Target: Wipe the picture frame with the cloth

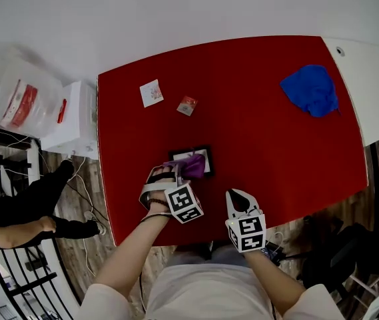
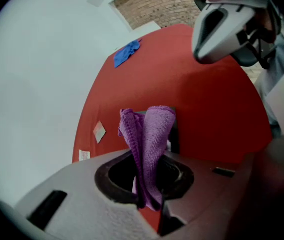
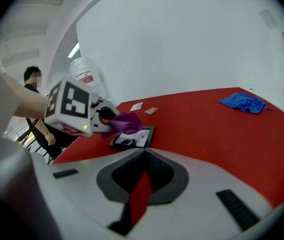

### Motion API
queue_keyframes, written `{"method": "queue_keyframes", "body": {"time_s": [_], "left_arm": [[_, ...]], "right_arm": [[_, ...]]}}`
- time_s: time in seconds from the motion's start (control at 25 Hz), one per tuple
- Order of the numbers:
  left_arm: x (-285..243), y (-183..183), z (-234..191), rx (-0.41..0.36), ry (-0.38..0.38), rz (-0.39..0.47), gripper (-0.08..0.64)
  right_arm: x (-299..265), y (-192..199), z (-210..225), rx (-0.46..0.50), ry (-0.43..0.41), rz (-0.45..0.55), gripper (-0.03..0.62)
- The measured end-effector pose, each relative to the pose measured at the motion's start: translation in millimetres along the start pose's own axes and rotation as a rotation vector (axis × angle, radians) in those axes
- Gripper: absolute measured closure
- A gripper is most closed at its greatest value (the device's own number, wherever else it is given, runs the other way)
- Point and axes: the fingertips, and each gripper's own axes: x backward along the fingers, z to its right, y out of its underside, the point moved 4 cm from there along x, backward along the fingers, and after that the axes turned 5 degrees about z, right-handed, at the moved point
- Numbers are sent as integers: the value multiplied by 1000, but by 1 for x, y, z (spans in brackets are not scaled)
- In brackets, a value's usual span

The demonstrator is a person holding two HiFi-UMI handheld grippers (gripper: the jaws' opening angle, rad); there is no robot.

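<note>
A small black picture frame (image 1: 207,159) lies flat on the red table (image 1: 276,152) near its front edge. My left gripper (image 1: 176,173) is shut on a folded purple cloth (image 1: 189,166), which rests over the frame's left part and hides it. The left gripper view shows the cloth (image 2: 154,134) sticking up from between the closed jaws, with the frame's dark edge (image 2: 174,134) behind it. My right gripper (image 1: 241,197) hovers to the right of the frame, shut and holding nothing. From the right gripper view I see the frame (image 3: 137,139), the cloth (image 3: 127,121) and the left gripper (image 3: 99,116).
A crumpled blue cloth (image 1: 311,89) lies at the table's far right corner. Two small cards (image 1: 151,93) (image 1: 187,105) lie at the far left. A white box (image 1: 76,115) and a plastic bag (image 1: 16,99) stand left of the table, near a seated person (image 1: 22,212).
</note>
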Motion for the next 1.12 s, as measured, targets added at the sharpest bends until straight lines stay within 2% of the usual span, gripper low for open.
{"method": "queue_keyframes", "body": {"time_s": [0.2, 0.52, 0.88, 1.12], "left_arm": [[-32, -11, -27, -18, 2, -29, 499], [-48, -14, -17, -42, 43, -64, 499], [-21, -24, 34, -55, 168, -55, 499], [-4, -26, 58, -86, 169, -33, 499]], "right_arm": [[5, 6, 5, -9, 8, -9, 588], [8, 8, 28, -38, 46, -6, 588], [1, 4, 33, -47, 52, -3, 588], [-2, 4, 32, -50, 48, -2, 588]]}}
